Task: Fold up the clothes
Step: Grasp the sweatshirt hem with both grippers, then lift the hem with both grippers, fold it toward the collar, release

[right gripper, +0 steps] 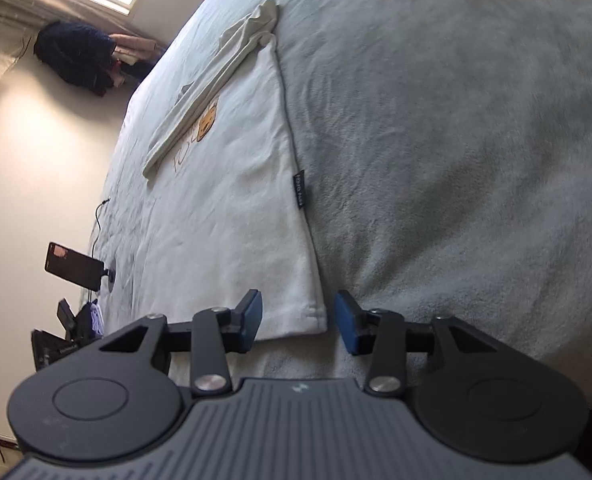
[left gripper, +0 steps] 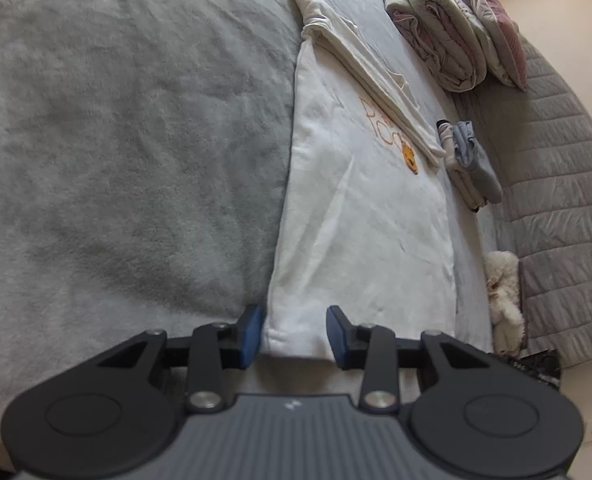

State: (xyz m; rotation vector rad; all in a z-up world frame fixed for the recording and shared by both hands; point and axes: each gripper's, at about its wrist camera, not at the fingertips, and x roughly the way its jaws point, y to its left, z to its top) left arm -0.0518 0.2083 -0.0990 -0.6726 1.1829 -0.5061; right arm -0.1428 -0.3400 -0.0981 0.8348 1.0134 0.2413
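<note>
A white sweatshirt point(left gripper: 356, 216) with an orange print lies flat on the grey bed blanket point(left gripper: 116, 140), one sleeve folded across its chest. My left gripper point(left gripper: 295, 334) is open, its blue pads point(left gripper: 252, 334) either side of one hem corner. In the right wrist view the same sweatshirt point(right gripper: 232, 208) lies on the blanket point(right gripper: 476, 140). My right gripper point(right gripper: 299, 322) is open, its pads point(right gripper: 346, 326) either side of the other hem corner. Neither gripper is closed on the cloth.
Folded clothes point(left gripper: 470, 162) lie beside the sweatshirt. A rolled duvet point(left gripper: 436, 36) and a pink pillow point(left gripper: 492, 28) lie at the bed's head by the quilted headboard point(left gripper: 556, 200). A plush toy point(left gripper: 504, 300) lies at the edge. A phone on a stand point(right gripper: 74, 266) and dark clothes point(right gripper: 76, 56) are by the wall.
</note>
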